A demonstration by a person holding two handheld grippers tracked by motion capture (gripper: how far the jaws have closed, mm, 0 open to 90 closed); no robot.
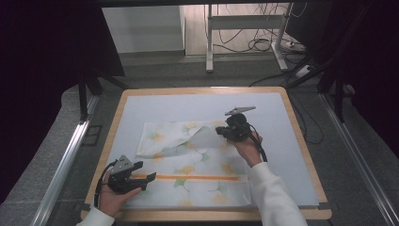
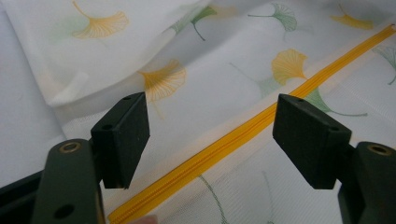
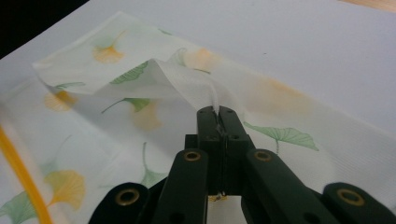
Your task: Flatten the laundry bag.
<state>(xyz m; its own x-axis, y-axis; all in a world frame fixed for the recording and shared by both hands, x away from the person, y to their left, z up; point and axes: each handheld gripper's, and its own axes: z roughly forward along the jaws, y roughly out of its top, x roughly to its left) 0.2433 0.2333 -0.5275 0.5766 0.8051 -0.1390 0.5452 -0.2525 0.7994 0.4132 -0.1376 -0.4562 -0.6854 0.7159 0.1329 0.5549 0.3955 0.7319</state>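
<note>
A white mesh bag (image 1: 188, 165) printed with ginkgo leaves lies on the table, an orange zipper (image 1: 188, 177) running along its near part. My right gripper (image 1: 221, 131) is shut on the bag's far corner and holds that flap (image 3: 173, 79) lifted and folded toward the left. In the right gripper view the jaws pinch the thin fabric between them. My left gripper (image 1: 147, 171) rests at the bag's near left end, open. In the left gripper view its pads (image 2: 125, 137) stand wide apart over the zipper (image 2: 233, 140) with nothing gripped.
The bag lies on a pale sheet (image 1: 282, 155) covering a wooden-edged table (image 1: 301, 136). Beyond the table's far edge stand desk legs (image 1: 209, 42) and loose cables (image 1: 263, 44) on the floor. Dark curtains flank both sides.
</note>
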